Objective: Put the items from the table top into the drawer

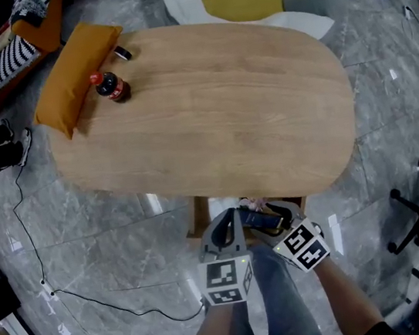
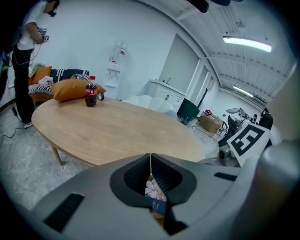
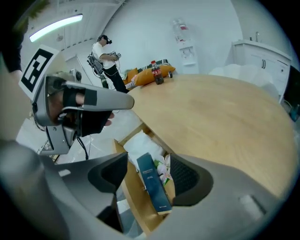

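Here, at the near edge of an oval wooden desk, a person holds two grippers over an open drawer that sticks out from beneath the desktop. The left gripper has its fingers pressed together with nothing between them, the tips meeting in a thin line above the drawer. The right gripper has its fingers spread wide and holds nothing. Through that gap, a dark blue box shows down in the drawer, leaning along its wooden wall and clear of both pads. Beside the box lies a flower-printed packet, and behind them something white fills the back of the drawer.

A cola bottle with a red cap stands upright at the far left end of the desk, well apart from the drawer. It sits just beside an orange cushion that overhangs the desk's edge. A small dark object, too small to identify, lies near the cushion's far corner. The rest of the desktop is plain wood. In the right gripper view, a person stands in the background beyond the cushion.
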### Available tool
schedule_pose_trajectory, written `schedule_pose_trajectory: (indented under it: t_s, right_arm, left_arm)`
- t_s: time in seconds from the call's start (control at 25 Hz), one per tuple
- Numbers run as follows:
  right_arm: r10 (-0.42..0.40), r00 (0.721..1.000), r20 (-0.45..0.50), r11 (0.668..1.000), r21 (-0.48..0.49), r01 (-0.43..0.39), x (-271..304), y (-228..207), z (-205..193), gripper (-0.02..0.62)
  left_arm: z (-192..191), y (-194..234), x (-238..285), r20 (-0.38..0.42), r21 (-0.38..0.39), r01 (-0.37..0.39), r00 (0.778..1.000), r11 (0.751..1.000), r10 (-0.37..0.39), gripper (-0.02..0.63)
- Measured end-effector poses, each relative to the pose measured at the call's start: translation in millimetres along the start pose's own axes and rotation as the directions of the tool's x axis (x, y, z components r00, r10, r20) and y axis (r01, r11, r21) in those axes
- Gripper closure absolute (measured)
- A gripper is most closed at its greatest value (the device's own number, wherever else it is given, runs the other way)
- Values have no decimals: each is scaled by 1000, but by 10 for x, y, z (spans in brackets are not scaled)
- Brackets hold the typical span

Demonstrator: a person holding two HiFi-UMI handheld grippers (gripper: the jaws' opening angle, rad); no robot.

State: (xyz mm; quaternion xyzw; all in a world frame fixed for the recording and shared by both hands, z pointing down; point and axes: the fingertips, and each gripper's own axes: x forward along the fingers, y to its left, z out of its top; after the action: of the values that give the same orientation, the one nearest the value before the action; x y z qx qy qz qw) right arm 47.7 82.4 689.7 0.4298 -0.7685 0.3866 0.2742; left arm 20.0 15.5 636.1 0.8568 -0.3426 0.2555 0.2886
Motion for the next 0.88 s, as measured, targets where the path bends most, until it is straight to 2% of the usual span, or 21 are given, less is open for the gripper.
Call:
schedule_pose_trajectory:
  t_s: [0.24, 0.52, 0.76, 0.88]
  right_arm:
    - [-91, 987, 136, 996, 33, 87, -420, -58, 512, 318]
    - [-134, 965, 224, 990, 83, 118, -826, 69, 1117, 318]
    - [-171, 931, 323, 985, 63, 159, -1231, 243, 1706, 319]
    - [-170, 926, 338, 985, 37, 168, -1409, 359, 1929, 319]
  left_arm:
    - [356, -89, -178, 39, 15, 6, 999, 1000, -7, 594]
    - [896, -224, -519, 106, 27, 12, 994, 1000, -15, 594]
    - [1365, -207, -864, 181, 33, 6, 983, 999, -12, 594]
    - [1567, -208, -1033, 206, 37, 6, 978, 999, -14, 594]
